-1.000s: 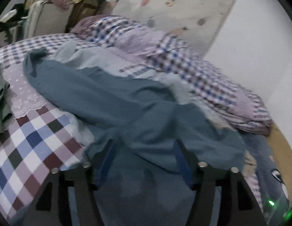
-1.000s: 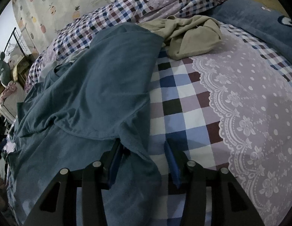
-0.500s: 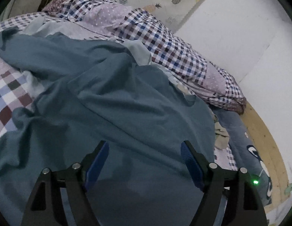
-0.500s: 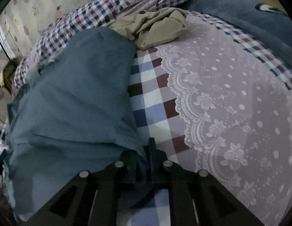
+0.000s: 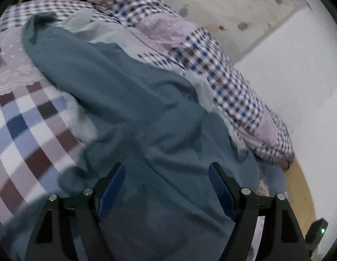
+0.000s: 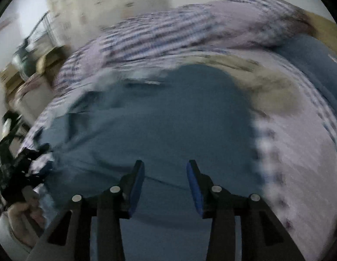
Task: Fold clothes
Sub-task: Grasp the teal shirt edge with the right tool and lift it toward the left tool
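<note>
A teal blue garment (image 5: 133, 113) lies rumpled across the checked bedspread (image 5: 22, 126). My left gripper (image 5: 167, 169) hovers open just above its near part, blue pads wide apart with nothing between them. In the right wrist view, which is motion-blurred, the same blue garment (image 6: 168, 117) spreads flat in the middle. Over it my right gripper (image 6: 165, 166) is open and holds nothing. An olive garment (image 6: 274, 91) lies bunched beyond the blue one at the right.
A checked quilt (image 5: 222, 69) is heaped along the white wall (image 5: 298, 76). A pale grey cloth (image 5: 98, 28) shows under the blue garment. A dark blue plush blanket (image 6: 316, 65) lies at the far right. Boxes and clutter (image 6: 18, 74) stand left of the bed.
My right gripper, shut on the blue garment's edge half a second ago, has let go, opened and swung over the garment. The left view has shifted; its gripper stays open.
</note>
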`<state>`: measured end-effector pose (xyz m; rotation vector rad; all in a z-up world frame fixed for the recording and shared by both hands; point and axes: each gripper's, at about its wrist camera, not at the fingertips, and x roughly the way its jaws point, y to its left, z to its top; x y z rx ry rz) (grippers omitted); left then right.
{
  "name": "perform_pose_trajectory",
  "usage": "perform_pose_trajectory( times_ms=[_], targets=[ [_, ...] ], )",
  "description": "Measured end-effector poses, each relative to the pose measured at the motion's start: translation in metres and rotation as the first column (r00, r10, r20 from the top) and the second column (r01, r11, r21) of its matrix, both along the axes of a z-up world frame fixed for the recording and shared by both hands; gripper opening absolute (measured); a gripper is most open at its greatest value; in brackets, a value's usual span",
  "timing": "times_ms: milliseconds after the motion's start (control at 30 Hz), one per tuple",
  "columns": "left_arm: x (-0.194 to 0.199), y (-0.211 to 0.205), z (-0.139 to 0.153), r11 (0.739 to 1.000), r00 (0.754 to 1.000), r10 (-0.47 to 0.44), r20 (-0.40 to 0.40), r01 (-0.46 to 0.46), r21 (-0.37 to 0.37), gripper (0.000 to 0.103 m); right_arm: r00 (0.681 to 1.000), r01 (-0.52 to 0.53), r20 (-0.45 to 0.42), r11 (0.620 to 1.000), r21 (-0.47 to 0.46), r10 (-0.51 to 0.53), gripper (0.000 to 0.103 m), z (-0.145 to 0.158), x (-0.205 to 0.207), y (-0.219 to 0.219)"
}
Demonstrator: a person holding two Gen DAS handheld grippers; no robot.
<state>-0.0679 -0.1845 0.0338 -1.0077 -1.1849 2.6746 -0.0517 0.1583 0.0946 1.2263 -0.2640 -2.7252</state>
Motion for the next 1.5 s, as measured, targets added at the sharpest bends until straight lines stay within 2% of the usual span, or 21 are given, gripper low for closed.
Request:
perform_pose_trajectory(
  times_ms=[100, 233, 367, 467, 533, 600, 700, 767, 867, 900, 1000, 1100, 1200, 1333, 1500],
  targets=[
    [0.000, -0.028, -0.002, 0.998, 0.999, 0.046, -0.004, -0.046, 0.045, 0.082, 0.995, -0.094, -0.028, 0.996, 0.006, 0.094, 0.045, 0.009, -0.025, -0.067],
    [0.006, -0.081, -0.014, 0.977, 0.993, 0.120, 0.019, -0.121, 0.175, 0.082, 0.979, -0.194, -0.070, 0.979, -0.062, 0.189, 0.051, 0.002, -0.022, -0.136],
    [0.019, -0.126, -0.014, 0.957, 0.983, 0.183, 0.000, -0.178, 0.230, 0.084, 0.961, -0.274, -0.033, 0.962, -0.019, 0.273, 0.051, -0.017, -0.026, -0.193],
    [0.030, -0.161, -0.012, 0.939, 0.973, 0.229, -0.027, -0.213, 0.271, 0.085, 0.940, -0.340, -0.026, 0.941, -0.003, 0.339, 0.051, -0.018, -0.037, -0.232],
    [0.043, -0.188, -0.015, 0.902, 0.952, 0.304, -0.040, -0.274, 0.333, 0.085, 0.920, -0.390, -0.035, 0.921, 0.021, 0.391, 0.051, -0.014, -0.046, -0.263],
    [0.059, -0.211, -0.018, 0.849, 0.915, 0.401, -0.040, -0.355, 0.391, 0.085, 0.895, -0.442, -0.041, 0.896, 0.047, 0.443, 0.051, -0.011, -0.058, -0.295],
    [0.089, -0.239, -0.024, 0.752, 0.831, 0.555, -0.034, -0.484, 0.448, 0.085, 0.841, -0.533, -0.043, 0.840, 0.095, 0.539, 0.051, -0.004, -0.074, -0.355],
    [0.102, -0.251, -0.026, 0.715, 0.792, 0.610, -0.024, -0.537, 0.449, 0.085, 0.798, -0.592, -0.041, 0.796, 0.125, 0.601, 0.051, 0.000, -0.081, -0.394],
    [0.112, -0.268, -0.029, 0.685, 0.765, 0.643, -0.026, -0.559, 0.468, 0.086, 0.737, -0.662, -0.042, 0.733, 0.154, 0.675, 0.051, 0.003, -0.092, -0.451],
    [0.114, -0.274, -0.030, 0.682, 0.764, 0.644, -0.033, -0.554, 0.477, 0.086, 0.718, -0.683, -0.043, 0.714, 0.154, 0.695, 0.051, 0.003, -0.095, -0.468],
    [0.120, -0.289, -0.029, 0.699, 0.780, 0.622, -0.070, -0.513, 0.498, 0.085, 0.668, -0.732, -0.034, 0.665, 0.146, 0.743, 0.051, 0.000, -0.106, -0.517],
    [0.124, -0.305, -0.025, 0.717, 0.780, 0.619, -0.096, -0.510, 0.475, 0.086, 0.633, -0.765, -0.008, 0.628, 0.144, 0.774, 0.052, -0.011, -0.118, -0.565],
    [0.134, -0.321, -0.026, 0.703, 0.767, 0.634, -0.098, -0.519, 0.487, 0.086, 0.628, -0.767, 0.018, 0.615, 0.183, 0.778, 0.051, -0.022, -0.130, -0.602],
    [0.152, -0.343, -0.032, 0.670, 0.744, 0.662, -0.095, -0.529, 0.521, 0.085, 0.641, -0.752, 0.054, 0.613, 0.244, 0.765, 0.051, -0.040, -0.150, -0.645],
    [0.152, -0.350, -0.033, 0.669, 0.748, 0.658, -0.091, -0.524, 0.526, 0.085, 0.671, -0.722, 0.114, 0.609, 0.329, 0.733, 0.050, -0.069, -0.171, -0.685]
  ],
)
